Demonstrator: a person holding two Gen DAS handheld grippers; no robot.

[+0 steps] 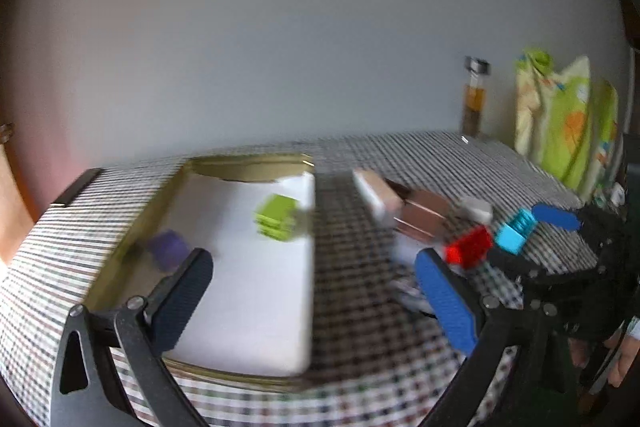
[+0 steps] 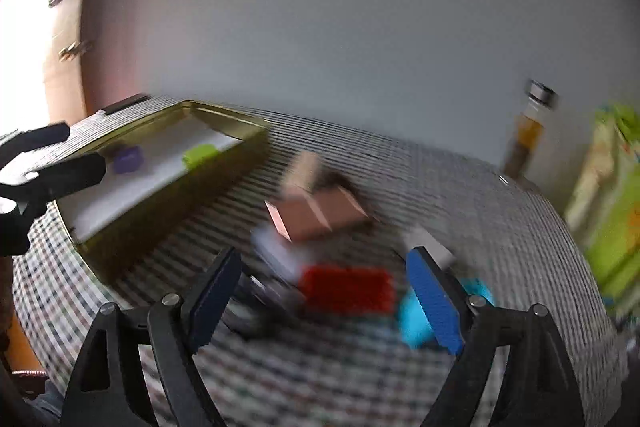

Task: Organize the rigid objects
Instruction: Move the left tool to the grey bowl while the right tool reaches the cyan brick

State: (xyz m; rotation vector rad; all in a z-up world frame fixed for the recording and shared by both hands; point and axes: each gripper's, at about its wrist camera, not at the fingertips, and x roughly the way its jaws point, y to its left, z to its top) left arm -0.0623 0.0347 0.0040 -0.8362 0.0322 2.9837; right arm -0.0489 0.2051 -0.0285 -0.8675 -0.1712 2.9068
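Observation:
A gold tin tray (image 1: 132, 239) with a white liner holds a green brick (image 1: 278, 223) and a purple brick (image 1: 168, 249). My left gripper (image 1: 313, 258) hangs open over the tray's right edge, with nothing held. On the checked cloth to the right lie a red brick (image 1: 470, 245) and a cyan brick (image 1: 516, 231). In the right wrist view my right gripper (image 2: 324, 255) stands open just above the red brick (image 2: 346, 289), pads apart from it. The cyan brick (image 2: 412, 319) is partly hidden behind the blue finger (image 2: 434, 303). Both views are blurred.
Pinkish-brown boxes (image 2: 316, 215) and a small white item (image 1: 476, 209) lie beyond the bricks. A blurred dark item (image 2: 248, 307) sits near the red brick. A bottle (image 2: 524, 143) and a green printed bag (image 1: 568, 123) stand at the back right. The table edge runs along the front.

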